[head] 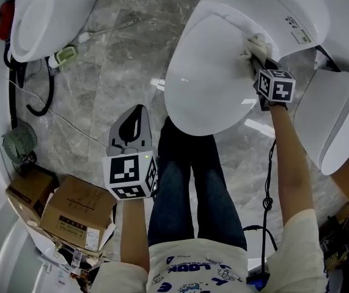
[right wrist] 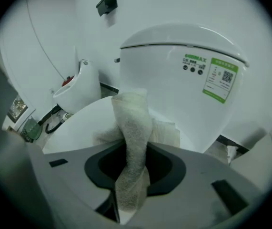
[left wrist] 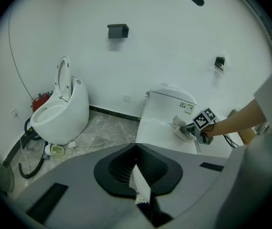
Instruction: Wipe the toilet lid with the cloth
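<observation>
While the right gripper [head: 258,58] pinches the cloth [head: 257,44] in the upper right of the head view, the weak point is probably the hold itself. In its own view the jaws close on a twisted strip of the fabric. The rest is bunched ahead of them on the toilet lid [head: 211,84], close to the seam where the lid meets the tank [head: 272,11]. A firm drag across the glossy surface could pull that strip out of the jaws. The bunch could also catch in the seam. If the fabric folds aside, hard jaw tips may scrape the lid rather than wipe it. The lid is domed, so a stroke toward its rim could slide off the edge. A cable [head: 269,176] hangs beside the right forearm and could snag on a long reach.

The left gripper [head: 136,118] sits lower left of centre, over the floor [head: 101,72] and well apart from the lid. Its jaws are pressed together and hold nothing I can name, only a pale sliver at their meeting line. It gives no support if the lid shifts.

As for containers, the bowl under the closed lid is hidden. A second toilet [head: 46,11] at the upper left has its seat raised, and its bowl looks empty in the left gripper view. Two cardboard boxes [head: 76,215] at the lower left are shut, so their contents cannot be seen.
</observation>
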A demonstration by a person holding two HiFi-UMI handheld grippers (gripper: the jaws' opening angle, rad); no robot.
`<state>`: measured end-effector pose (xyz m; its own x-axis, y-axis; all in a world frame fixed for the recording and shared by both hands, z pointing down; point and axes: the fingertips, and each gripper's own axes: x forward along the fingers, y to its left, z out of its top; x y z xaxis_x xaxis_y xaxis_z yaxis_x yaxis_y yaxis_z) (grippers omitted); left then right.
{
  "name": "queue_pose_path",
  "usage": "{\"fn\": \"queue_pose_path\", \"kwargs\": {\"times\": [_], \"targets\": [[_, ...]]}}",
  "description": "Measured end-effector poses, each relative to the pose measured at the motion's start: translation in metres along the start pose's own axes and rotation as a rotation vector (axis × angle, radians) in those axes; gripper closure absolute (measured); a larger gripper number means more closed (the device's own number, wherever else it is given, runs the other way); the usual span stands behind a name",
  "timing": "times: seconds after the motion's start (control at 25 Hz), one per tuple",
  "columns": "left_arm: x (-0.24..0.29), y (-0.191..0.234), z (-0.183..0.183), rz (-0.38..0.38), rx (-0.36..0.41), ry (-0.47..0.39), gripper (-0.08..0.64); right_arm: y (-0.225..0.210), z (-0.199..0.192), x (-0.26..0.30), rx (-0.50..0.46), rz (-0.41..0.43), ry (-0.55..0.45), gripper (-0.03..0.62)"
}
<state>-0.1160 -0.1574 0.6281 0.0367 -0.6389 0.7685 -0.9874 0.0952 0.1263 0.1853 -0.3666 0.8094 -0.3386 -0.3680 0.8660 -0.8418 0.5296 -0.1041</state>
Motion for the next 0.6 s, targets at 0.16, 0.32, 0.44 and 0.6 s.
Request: {"fn": "queue_pose_path", "kwargs": {"times": [0.16, 0.32, 0.44, 0.6], "targets": [[0.002, -0.002, 0.000, -0.009, 0.006, 0.000, 0.557, -0.014, -0.008, -0.005, 0.060, -0.068, -0.013, 0.492], [0.004, -0.003, 0.000, -0.020, 0.014, 0.001, 0.557, -0.026, -0.021, -0.012, 0.138, -0.121, -0.018, 0.492], [0.005, -0.006, -0.001, -0.028, 0.019, 0.004, 0.557, -0.031, -0.033, -0.017, 0.209, -0.142, -0.028, 0.492], [0.007, -0.008, -0.001, -0.043, 0.030, 0.005, 0.557, -0.033, -0.047, -0.024, 0.258, -0.158, -0.023, 0.492]]}}
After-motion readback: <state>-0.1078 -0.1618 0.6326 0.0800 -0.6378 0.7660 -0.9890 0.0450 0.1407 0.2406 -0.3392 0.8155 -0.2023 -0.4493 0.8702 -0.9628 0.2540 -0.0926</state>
